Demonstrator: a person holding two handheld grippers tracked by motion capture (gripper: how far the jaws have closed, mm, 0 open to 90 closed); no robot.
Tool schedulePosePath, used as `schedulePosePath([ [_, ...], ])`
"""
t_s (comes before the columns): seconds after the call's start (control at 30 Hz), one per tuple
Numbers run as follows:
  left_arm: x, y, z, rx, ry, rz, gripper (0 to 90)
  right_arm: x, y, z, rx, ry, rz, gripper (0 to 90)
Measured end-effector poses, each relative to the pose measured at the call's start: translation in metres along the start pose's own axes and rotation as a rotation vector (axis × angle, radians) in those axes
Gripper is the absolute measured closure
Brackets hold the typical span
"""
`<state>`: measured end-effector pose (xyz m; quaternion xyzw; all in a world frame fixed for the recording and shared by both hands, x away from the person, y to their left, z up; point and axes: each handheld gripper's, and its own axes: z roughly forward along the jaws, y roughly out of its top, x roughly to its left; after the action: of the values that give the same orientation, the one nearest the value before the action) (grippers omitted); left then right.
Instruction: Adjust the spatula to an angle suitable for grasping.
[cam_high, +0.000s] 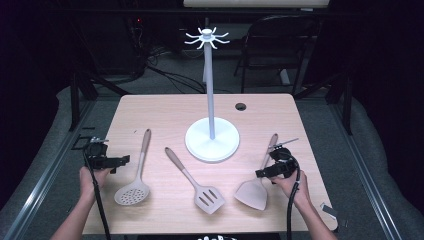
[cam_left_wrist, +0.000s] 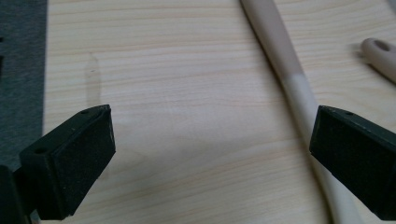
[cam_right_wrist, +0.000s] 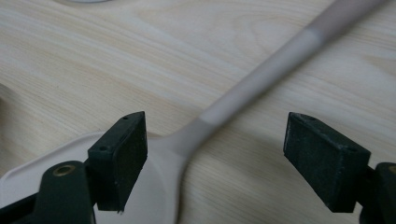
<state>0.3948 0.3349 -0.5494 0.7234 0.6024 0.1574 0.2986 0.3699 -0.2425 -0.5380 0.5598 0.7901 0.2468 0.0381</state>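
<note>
The counter (cam_high: 165, 107) carried a white hook stand (cam_high: 212, 135) well beyond both sets of fingers, with three utensils lying flat nearer the person. The solid turner (cam_high: 256, 190) lay directly under the right gripper (cam_high: 272, 170); in the right gripper view its neck (cam_right_wrist: 205, 123) ran up between the two fingers (cam_right_wrist: 119, 154), which stood wide apart and held nothing, one finger over the edge of the blade, the other clear over bare wood. The skimmer (cam_high: 135, 187) lay just inward of the left gripper (cam_high: 107, 161); in the left gripper view its handle (cam_left_wrist: 292, 79) passed close beside the far finger (cam_left_wrist: 357, 158) rather than between the pair, and those fingers too were wide and empty. The slotted turner (cam_high: 197, 182) lay between the two grippers, untouched.

The step in hand looked like a first grasp of the solid turner. To do it well, the right fingers should probably slide farther up the handle, away from the wide blade, settle squarely across the shaft, and close low against the counter so the handle cannot roll out.
</note>
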Motion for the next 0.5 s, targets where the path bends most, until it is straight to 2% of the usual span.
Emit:
schedulePosePath([
  [0.03,0.0,0.0,0.0,0.003,-0.024,-0.005,0.1,0.004,0.001,0.003,0.012,-0.004,-0.009,22.3],
  [0.1,-0.001,0.001,0.0,-0.006,-0.014,-0.001,0.2,0.011,0.005,0.008,0.027,-0.027,-0.019,25.0],
  [0.13,-0.001,0.001,0.0,-0.005,-0.012,0.003,0.2,0.014,0.006,0.01,0.044,-0.053,-0.024,26.9],
  [0.23,-0.001,0.001,-0.001,0.001,-0.012,0.008,0.1,0.016,0.009,0.017,0.069,-0.075,-0.032,31.1],
  [0.27,-0.001,0.001,0.0,0.002,-0.01,0.011,0.2,0.024,0.004,0.027,-0.038,-0.081,0.064,33.4],
  [0.3,-0.001,0.001,0.0,0.002,-0.01,0.011,0.2,0.024,0.004,0.027,-0.038,-0.081,0.064,33.4],
  [0.33,-0.001,0.001,0.0,0.002,-0.01,0.014,0.2,0.015,0.008,0.021,0.093,-0.067,-0.034,37.0],
  [0.4,-0.002,0.001,0.0,0.004,-0.013,0.014,0.2,0.016,0.007,0.022,0.067,-0.067,-0.01,38.2],
  [0.43,-0.002,0.001,0.0,0.01,-0.013,0.016,0.2,0.017,0.008,0.021,0.083,-0.083,-0.021,39.5],
  [0.5,-0.002,0.001,0.0,0.011,-0.015,0.022,0.2,0.017,0.008,0.02,0.086,-0.08,-0.029,42.9],
])
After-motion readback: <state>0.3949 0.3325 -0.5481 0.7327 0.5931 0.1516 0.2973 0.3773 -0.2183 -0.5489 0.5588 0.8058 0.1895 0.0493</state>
